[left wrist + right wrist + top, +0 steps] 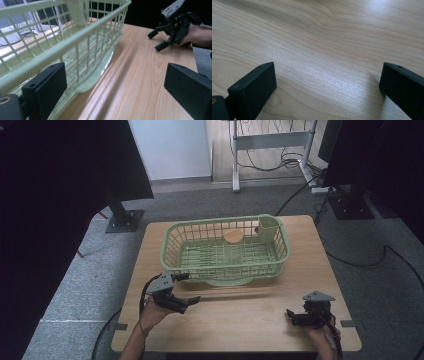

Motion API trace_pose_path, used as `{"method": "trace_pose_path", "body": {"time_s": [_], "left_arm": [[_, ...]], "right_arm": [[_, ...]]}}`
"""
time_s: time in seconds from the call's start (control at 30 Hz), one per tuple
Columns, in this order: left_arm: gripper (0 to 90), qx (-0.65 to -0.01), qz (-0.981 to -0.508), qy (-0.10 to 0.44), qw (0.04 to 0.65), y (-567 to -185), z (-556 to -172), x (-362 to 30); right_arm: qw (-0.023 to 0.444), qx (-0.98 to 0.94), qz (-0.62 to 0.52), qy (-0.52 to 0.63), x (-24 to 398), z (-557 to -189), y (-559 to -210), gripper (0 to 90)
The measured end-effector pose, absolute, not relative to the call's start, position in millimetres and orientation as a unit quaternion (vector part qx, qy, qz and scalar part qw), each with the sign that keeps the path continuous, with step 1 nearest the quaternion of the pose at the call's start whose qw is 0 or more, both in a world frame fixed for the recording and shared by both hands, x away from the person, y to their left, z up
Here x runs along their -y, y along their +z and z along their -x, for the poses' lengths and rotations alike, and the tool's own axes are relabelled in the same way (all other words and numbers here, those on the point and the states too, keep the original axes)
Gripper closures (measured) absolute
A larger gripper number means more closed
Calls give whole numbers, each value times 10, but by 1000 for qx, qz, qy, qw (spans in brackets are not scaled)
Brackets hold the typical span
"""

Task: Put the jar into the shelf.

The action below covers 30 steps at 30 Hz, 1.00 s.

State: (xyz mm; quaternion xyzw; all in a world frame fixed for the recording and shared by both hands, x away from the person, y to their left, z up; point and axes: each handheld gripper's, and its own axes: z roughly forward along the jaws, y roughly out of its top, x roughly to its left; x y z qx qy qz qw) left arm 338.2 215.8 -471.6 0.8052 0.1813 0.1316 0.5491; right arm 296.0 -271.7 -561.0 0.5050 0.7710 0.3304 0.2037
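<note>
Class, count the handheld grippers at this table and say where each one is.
2. The left gripper is at the table's near left, beside the green basket. The right gripper is at the near right corner, apart from the basket. Both stand open, holding nothing.

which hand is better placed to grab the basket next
Left, probably. The left tool is open right beside the basket at its near left corner, while the right tool sits open over bare table, farther from it.
</note>
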Motion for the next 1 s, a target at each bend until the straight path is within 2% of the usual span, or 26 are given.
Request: {"method": "trace_pose_path", "body": {"time_s": [0.73,1.0], "left_arm": [[49,-211,-835,105,497,-5354,-3222,-2251],[53,-224,-850,98,466,-5481,-3203,-2253]], "right_arm": [[204,-771,-505,330,2717,-2959,-5610,2],[204,-771,-505,330,2718,-2959,-5611,2]]}}
